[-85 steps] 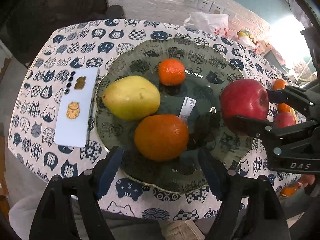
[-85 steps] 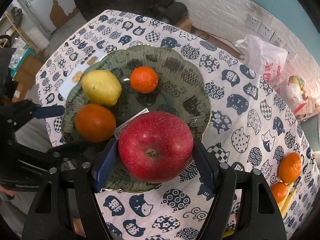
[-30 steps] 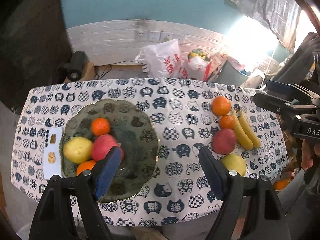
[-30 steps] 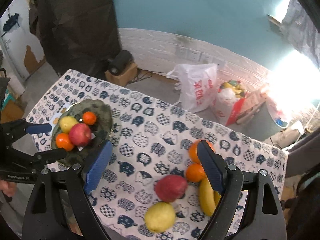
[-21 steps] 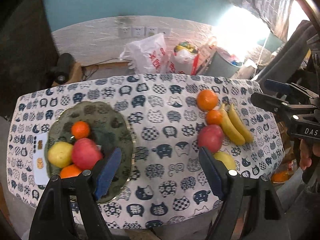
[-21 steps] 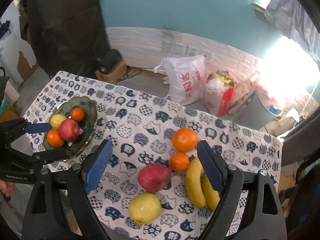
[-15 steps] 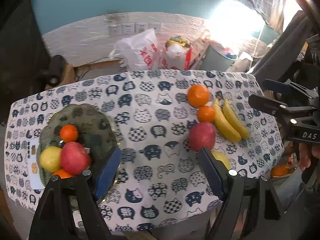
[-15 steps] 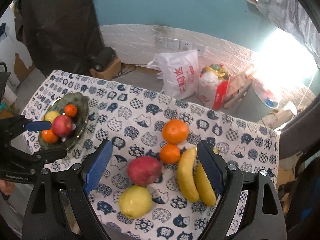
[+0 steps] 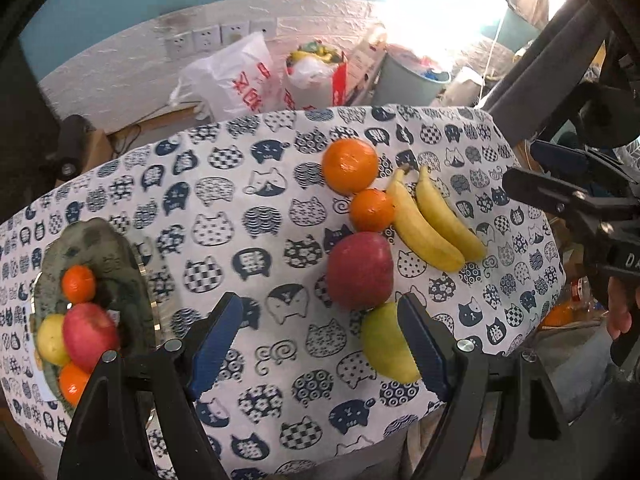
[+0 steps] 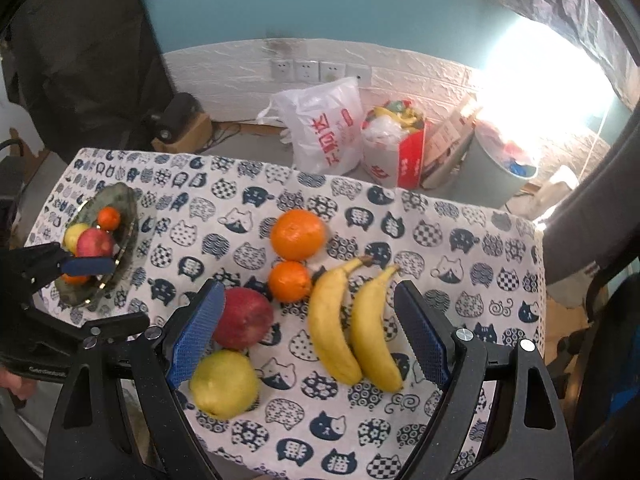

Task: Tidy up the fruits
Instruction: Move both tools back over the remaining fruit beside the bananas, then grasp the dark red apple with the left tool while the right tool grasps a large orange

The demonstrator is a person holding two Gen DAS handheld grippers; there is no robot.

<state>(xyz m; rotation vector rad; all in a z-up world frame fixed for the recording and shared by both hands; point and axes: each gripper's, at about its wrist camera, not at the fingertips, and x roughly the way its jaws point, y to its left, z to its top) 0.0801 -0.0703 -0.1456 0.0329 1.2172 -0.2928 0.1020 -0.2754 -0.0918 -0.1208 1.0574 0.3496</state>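
A glass plate [image 9: 120, 264] at the table's left holds a red apple [image 9: 90, 336], a yellow pear [image 9: 50, 340], a mandarin [image 9: 78, 284] and an orange [image 9: 72, 388]. On the right lie a big orange [image 10: 298, 234], a small orange [image 10: 289, 281], a red apple [image 10: 244, 318], a yellow pear [image 10: 224, 384] and two bananas [image 10: 352, 328]. My left gripper [image 9: 320, 340] is open and empty above the cloth, near the loose apple [image 9: 360, 270]. My right gripper [image 10: 308, 332] is open and empty over the loose fruit.
The table wears a cat-print cloth [image 10: 460, 276]. A white phone [image 9: 30, 344] peeks out left of the plate. Behind the table stand a white plastic bag [image 10: 324, 132], a red-and-white bag [image 10: 394, 148] and a grey bin [image 10: 500, 168] on the floor.
The right gripper let the red apple go on the plate. Both grippers pulled back from the plate and swung right toward the loose fruit, now closer to it.
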